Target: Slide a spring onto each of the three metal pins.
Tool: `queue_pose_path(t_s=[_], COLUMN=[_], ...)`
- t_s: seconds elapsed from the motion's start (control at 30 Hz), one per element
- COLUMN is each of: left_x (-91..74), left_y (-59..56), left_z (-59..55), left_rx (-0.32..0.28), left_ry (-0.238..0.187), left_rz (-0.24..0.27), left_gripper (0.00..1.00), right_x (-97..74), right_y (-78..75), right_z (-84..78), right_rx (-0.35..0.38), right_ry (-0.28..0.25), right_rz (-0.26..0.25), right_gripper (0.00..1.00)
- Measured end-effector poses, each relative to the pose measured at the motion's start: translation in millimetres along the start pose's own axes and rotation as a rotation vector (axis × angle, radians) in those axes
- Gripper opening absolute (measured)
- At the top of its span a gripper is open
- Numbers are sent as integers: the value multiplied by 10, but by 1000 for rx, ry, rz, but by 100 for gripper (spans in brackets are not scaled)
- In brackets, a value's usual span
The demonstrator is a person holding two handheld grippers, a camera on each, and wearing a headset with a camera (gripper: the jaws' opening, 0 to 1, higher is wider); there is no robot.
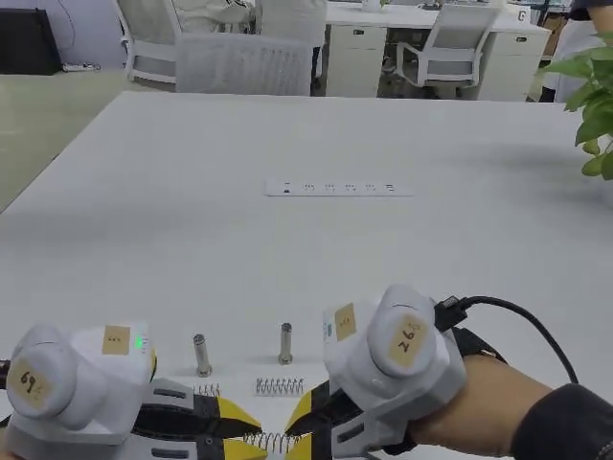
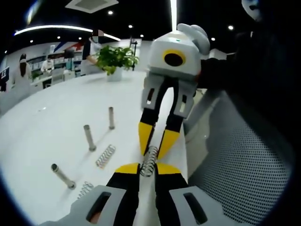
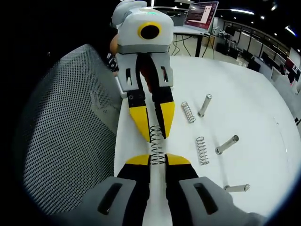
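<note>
Watching from beside the bench, I see the white table (image 1: 383, 240) running up through the head view, with the two tools meeting nose to nose along its bottom edge. The left gripper (image 2: 148, 168) and the right gripper (image 3: 157, 160) each have their yellow jaws drawn nearly together. They pinch opposite ends of one held spring (image 3: 156, 136), which bridges the gap between them.

Just above, in the lower middle, the left pin (image 1: 201, 355) and the middle pin (image 1: 285, 343) stand upright. A third pin (image 2: 62, 175) shows at the lower left of the left gripper view. None of the three wears a spring. The longer loose spring (image 1: 279, 386) and the shorter loose spring (image 1: 206, 390) lie on the table near the pin feet.

My worry is the handover. With both ends clamped, no open end is free for a pin, and whichever jaw lets go could let the coil flick away or droop. Pulling the tools apart might stretch it. A crooked approach could topple a pin, and low jaws could sweep the loose springs aside.
</note>
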State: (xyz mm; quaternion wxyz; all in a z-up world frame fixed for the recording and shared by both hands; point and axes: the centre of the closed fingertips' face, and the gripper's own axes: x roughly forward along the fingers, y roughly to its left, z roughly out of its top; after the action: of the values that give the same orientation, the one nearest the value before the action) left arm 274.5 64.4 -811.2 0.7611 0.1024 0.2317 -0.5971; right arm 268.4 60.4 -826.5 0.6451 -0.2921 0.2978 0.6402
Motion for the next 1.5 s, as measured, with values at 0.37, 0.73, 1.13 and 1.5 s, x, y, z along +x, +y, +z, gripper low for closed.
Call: queue_pose_path(t_s=[0.37, 0.73, 1.13, 1.5], left_x=[-36, -27, 2, 42], left_y=[4, 14, 6, -62], left_z=[91, 36, -38, -79], left_rx=[-28, -11, 22, 39], left_ry=[-44, -23, 17, 41], left_rz=[-4, 7, 10, -17], left_gripper=[4, 4, 3, 3], right_x=[22, -31, -113, -155], right_y=[-11, -67, -36, -4], right_z=[-27, 31, 271, 484], right_rx=[28, 41, 71, 75], right_ry=[4, -30, -140, -245], right_rz=[2, -20, -2, 24], right_gripper=[11, 8, 7, 0])
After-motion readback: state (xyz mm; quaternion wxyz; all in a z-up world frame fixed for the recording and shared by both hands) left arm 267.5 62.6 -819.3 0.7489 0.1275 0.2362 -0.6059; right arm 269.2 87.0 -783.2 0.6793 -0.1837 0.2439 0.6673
